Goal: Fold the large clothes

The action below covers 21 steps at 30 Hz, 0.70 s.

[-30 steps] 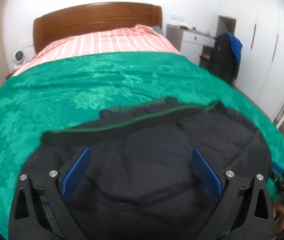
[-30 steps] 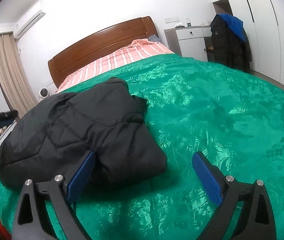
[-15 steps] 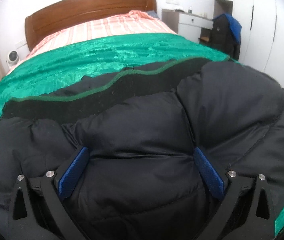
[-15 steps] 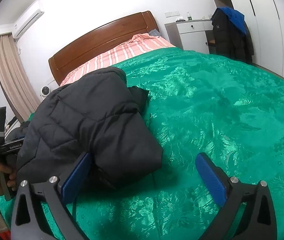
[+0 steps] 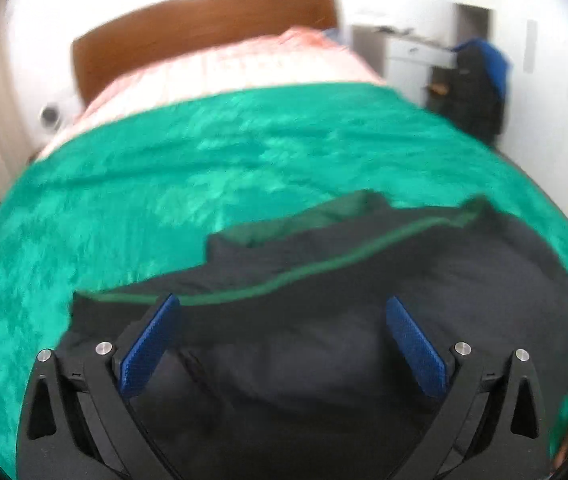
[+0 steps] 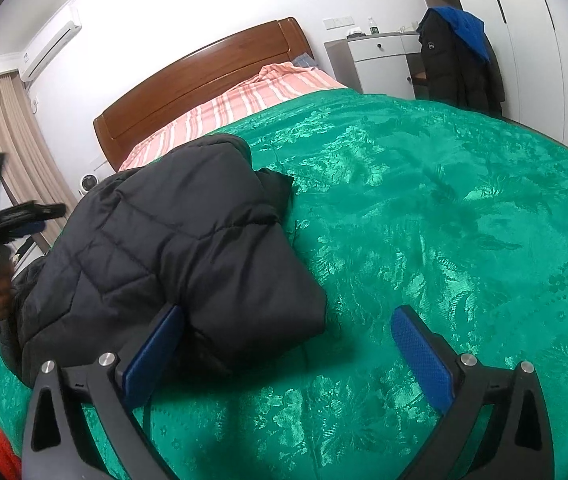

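Observation:
A black quilted puffer jacket (image 6: 172, 248) lies folded into a thick bundle on the green bedspread (image 6: 424, 208). In the left wrist view the jacket (image 5: 344, 320) shows a dark band with a thin green line along its far edge. My left gripper (image 5: 284, 336) is open and empty, held above the jacket's near part. My right gripper (image 6: 288, 344) is open and empty; its left finger sits at the jacket's near corner, its right finger is over bare bedspread. The left gripper also shows in the right wrist view (image 6: 12, 216), raised at the jacket's left.
The bed has a wooden headboard (image 6: 204, 76) and a striped pink sheet (image 6: 244, 100) at the far end. A white dresser (image 6: 384, 60) and a dark coat with a blue hood (image 6: 456, 56) stand at the right. Curtains (image 6: 8, 140) hang at the left.
My left gripper has pulled back and up from the jacket, which now looks smaller in its view; the image is blurred by motion. My right gripper has barely moved.

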{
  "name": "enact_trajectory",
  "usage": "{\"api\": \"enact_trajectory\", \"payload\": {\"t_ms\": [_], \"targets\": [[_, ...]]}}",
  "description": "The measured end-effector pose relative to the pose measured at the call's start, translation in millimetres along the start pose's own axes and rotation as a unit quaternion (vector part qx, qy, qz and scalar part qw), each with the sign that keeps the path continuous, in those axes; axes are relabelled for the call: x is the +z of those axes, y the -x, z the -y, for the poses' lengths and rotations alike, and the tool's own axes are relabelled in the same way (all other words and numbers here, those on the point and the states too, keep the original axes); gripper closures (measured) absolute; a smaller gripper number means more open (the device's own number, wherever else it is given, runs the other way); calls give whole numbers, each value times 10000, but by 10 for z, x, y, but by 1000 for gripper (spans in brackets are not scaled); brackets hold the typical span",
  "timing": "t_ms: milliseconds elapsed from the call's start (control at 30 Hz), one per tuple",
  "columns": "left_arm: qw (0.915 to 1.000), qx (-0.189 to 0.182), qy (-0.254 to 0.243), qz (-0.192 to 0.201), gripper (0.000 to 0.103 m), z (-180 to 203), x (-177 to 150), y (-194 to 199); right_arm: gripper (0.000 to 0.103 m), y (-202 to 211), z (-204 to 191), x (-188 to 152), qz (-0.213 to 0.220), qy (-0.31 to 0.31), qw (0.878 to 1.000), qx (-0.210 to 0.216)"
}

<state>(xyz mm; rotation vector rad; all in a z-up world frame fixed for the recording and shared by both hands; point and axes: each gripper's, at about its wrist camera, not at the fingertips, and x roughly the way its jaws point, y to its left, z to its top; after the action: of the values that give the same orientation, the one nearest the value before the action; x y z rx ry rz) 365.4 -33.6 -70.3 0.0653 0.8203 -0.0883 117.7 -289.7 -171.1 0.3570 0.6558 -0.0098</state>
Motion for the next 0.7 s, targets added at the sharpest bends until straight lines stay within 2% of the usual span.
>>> {"api": "enact_trajectory", "payload": {"t_ms": [67,133,200,300,500,700], "targets": [[9983,-55,392,-438,1,-156,-2,-356,2,-13,17,-1,-17,-26,10000,20],[9956,-364,398,-767,0,-191,-108,-646,1,-25,26,-4,-25,-43,10000,53],[9963,-465,350,-637,0,-191,-179,-705,1,-45,35,-3,-36,-60,9999,111],[9950,-578,460,-667,1,-240,-239,-796,1,-87,44,-3,-72,-76,9998,174],[9975,-321,239,-579,1,-139,-311,-841,1,-130,39,2,-117,-84,9996,236],[9980,-247,243,-522,1,-132,-289,-768,1,-163,46,5,-186,-88,9996,211]]}}
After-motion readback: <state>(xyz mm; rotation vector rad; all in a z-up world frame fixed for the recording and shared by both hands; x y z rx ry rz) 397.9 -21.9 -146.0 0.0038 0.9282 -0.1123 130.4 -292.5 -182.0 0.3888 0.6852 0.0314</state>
